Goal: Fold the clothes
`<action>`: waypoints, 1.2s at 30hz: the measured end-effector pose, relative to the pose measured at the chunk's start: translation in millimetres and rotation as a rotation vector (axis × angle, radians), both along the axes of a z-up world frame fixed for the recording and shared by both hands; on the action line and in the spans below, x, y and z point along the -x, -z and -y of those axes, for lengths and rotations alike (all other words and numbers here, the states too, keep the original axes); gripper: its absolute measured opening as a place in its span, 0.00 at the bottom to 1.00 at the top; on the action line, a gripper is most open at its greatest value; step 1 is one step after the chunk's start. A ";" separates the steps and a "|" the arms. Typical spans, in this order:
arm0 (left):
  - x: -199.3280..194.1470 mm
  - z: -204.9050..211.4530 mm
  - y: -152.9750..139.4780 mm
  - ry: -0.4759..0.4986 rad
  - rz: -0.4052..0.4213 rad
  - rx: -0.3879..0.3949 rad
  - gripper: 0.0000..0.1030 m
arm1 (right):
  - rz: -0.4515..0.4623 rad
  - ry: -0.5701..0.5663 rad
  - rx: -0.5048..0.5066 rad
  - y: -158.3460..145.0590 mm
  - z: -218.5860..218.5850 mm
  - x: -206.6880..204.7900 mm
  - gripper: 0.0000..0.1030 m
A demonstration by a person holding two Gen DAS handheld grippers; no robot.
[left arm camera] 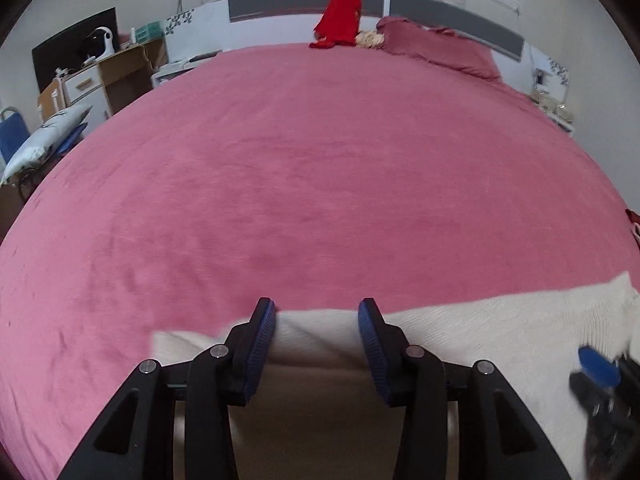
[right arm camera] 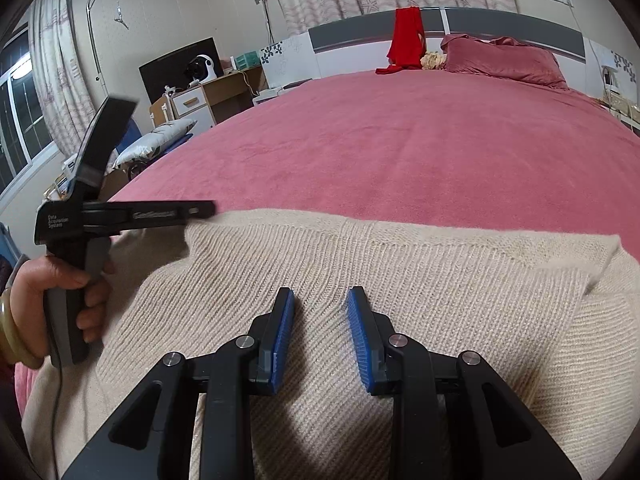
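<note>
A cream knit sweater (right arm camera: 400, 280) lies flat on the pink bed cover (right arm camera: 400, 152), near the bed's front edge. My right gripper (right arm camera: 320, 300) hovers open just above its middle, blue pads apart with nothing between them. My left gripper (left arm camera: 317, 314) is open over the sweater's (left arm camera: 480, 332) far left edge, and the cloth shows in the gap between its fingers. In the right wrist view a hand (right arm camera: 48, 292) holds the left gripper's (right arm camera: 196, 211) handle at the sweater's left side. A blurred blue pad (left arm camera: 598, 362) of my right gripper shows at the lower right of the left wrist view.
A red garment (right arm camera: 406, 36) hangs over the grey headboard, beside a pink pillow (right arm camera: 500, 60). Left of the bed are a desk (right arm camera: 208, 92) and a chair holding a pale pillow (left arm camera: 48, 136). Bare pink cover (left arm camera: 300, 160) stretches beyond the sweater.
</note>
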State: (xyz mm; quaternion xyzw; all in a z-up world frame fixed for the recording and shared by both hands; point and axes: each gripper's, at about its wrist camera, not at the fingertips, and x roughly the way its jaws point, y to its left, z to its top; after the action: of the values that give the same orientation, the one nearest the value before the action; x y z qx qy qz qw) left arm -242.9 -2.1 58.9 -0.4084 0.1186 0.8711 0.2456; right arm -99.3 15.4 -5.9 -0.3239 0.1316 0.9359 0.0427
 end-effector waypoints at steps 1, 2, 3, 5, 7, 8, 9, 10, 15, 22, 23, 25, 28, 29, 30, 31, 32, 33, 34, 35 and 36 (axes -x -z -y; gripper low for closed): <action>0.6 4.1 1.6 -0.001 -0.028 0.036 0.46 | 0.001 0.000 -0.003 -0.8 -1.0 -1.1 0.29; 1.3 10.2 2.5 -0.012 -0.045 0.058 0.48 | 0.002 0.001 -0.005 -1.0 -1.7 -1.3 0.29; 5.1 17.4 1.8 -0.023 -0.040 0.049 0.48 | 0.002 0.000 -0.007 -1.0 -3.1 -2.8 0.29; 14.4 35.8 -0.1 -0.089 -0.025 0.030 0.48 | 0.002 0.000 -0.008 -0.9 -5.5 -5.8 0.29; 5.2 49.9 -6.9 -0.164 -0.039 0.008 0.46 | 0.002 0.001 -0.009 -1.4 -6.4 -6.8 0.29; -2.4 56.9 -11.9 -0.200 -0.064 0.002 0.46 | 0.003 0.001 -0.009 -1.7 -6.6 -7.3 0.29; -16.1 65.9 -18.2 -0.226 -0.099 -0.012 0.45 | 0.003 0.001 -0.010 -1.9 -6.4 -7.9 0.29; -33.4 75.9 -25.3 -0.246 -0.139 -0.031 0.45 | 0.005 0.001 -0.011 -2.1 -6.9 -8.1 0.29; -111.1 120.6 -26.1 -0.221 -0.100 -0.157 0.45 | 0.027 0.003 -0.044 -5.0 -5.2 -9.4 0.29; -149.0 146.8 -5.8 -0.232 0.011 -0.180 0.44 | 0.212 0.025 -0.222 -45.0 23.0 0.4 0.57; -151.5 148.7 -3.1 -0.235 0.023 -0.179 0.44 | 0.189 0.032 -0.205 -55.7 27.7 -2.2 0.59; -156.7 152.6 2.5 -0.242 0.048 -0.178 0.44 | 0.125 0.051 -0.182 -69.6 40.7 -5.0 0.67; -164.4 158.4 10.9 -0.252 0.085 -0.175 0.45 | 0.188 0.078 -0.219 -57.3 62.1 1.0 0.73; -166.9 160.3 13.6 -0.256 0.097 -0.175 0.45 | 0.246 0.070 -0.222 -43.0 69.5 -0.2 0.73; -169.5 162.3 16.4 -0.259 0.109 -0.174 0.46 | 0.273 0.066 -0.224 -30.4 77.6 -3.8 0.73; -172.1 164.2 19.2 -0.262 0.121 -0.173 0.46 | 0.277 0.071 -0.236 -20.1 85.7 -10.7 0.73; -174.5 164.4 21.1 -0.262 0.120 -0.167 0.46 | 0.205 0.108 -0.278 -18.7 92.8 -29.3 0.73; -177.0 163.6 22.5 -0.259 0.111 -0.157 0.47 | 0.189 0.119 -0.278 -16.5 95.5 -41.0 0.73; -179.4 162.8 23.9 -0.256 0.102 -0.148 0.47 | 0.199 0.124 -0.272 -12.5 99.3 -52.4 0.75; -181.9 162.0 25.2 -0.253 0.093 -0.138 0.48 | 0.230 0.113 -0.285 -8.5 106.3 -61.4 0.80; -184.3 161.2 26.6 -0.250 0.083 -0.129 0.48 | 0.261 0.102 -0.298 -4.4 113.2 -70.4 0.80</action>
State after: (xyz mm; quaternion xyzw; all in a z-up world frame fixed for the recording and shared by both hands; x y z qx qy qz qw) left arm -58.6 -163.3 32.4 -0.4392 0.0005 0.8830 0.1657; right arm -28.9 -97.9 -1.4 -0.4255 0.0013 0.8917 0.1542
